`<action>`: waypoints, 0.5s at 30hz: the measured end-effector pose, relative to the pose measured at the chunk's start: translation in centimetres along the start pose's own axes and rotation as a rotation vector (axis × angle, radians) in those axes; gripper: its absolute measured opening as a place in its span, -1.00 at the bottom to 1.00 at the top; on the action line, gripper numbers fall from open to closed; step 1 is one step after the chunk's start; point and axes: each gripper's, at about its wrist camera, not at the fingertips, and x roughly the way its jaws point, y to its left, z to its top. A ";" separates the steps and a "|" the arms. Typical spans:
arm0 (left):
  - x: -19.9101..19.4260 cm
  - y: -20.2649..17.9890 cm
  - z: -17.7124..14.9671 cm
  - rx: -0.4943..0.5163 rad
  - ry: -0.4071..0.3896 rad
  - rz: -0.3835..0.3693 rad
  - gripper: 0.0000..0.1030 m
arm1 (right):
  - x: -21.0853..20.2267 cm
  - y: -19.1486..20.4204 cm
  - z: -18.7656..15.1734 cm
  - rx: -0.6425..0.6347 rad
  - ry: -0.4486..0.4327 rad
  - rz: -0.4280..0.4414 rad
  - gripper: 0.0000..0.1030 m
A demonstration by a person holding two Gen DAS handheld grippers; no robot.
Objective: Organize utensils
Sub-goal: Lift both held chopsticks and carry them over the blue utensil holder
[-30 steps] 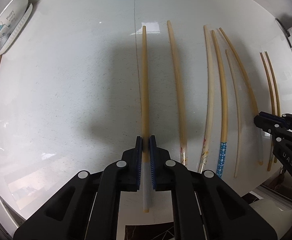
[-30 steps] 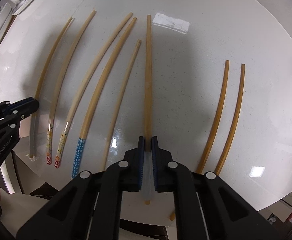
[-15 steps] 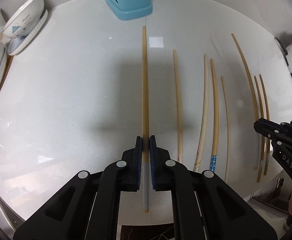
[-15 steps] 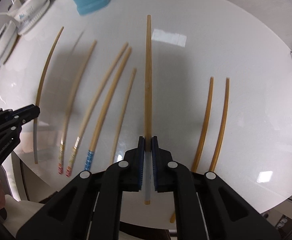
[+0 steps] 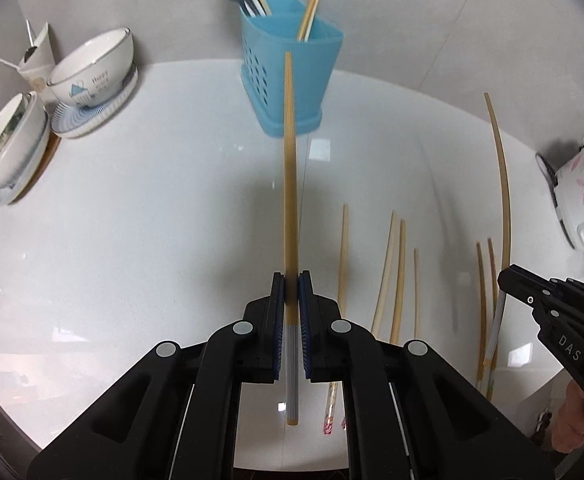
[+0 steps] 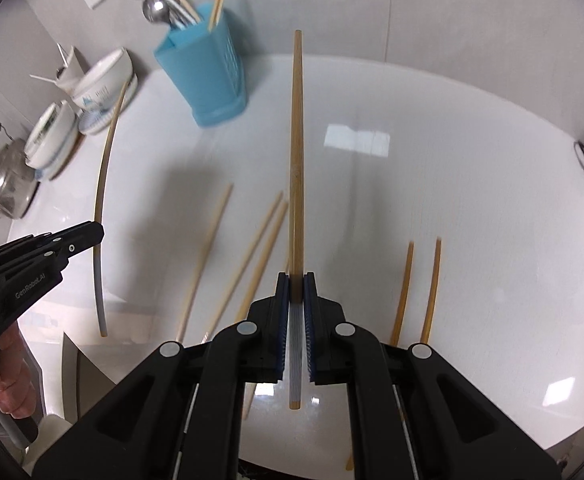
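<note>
Bowls (image 5: pixel 91 68) left of blue holder (image 5: pixel 292 80)

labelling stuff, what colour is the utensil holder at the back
Light blue utensil holder, its side perforated with holes; clearest in the left wrist view.

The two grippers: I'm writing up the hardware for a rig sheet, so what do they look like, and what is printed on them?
Both are matte black plastic. The left gripper and right gripper have blue ribbed pads and round silver pivot pins. White lettering shows from the side: "GenRobot.AI" on the left, "DAS" on the right. No sleeve or cable is visible.
</note>
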 end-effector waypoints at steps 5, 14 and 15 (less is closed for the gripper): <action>-1.4 -0.3 1.0 -0.006 -0.071 0.000 -0.87 | -0.8 0.2 2.0 -0.011 -0.059 0.016 -0.87; -2.4 2.1 5.2 0.006 -0.153 -0.033 -0.87 | -1.9 3.1 5.1 0.012 -0.169 -0.005 -0.87; -2.5 2.3 5.5 0.008 -0.160 -0.036 -0.87 | -2.0 3.4 5.5 0.014 -0.181 -0.010 -0.87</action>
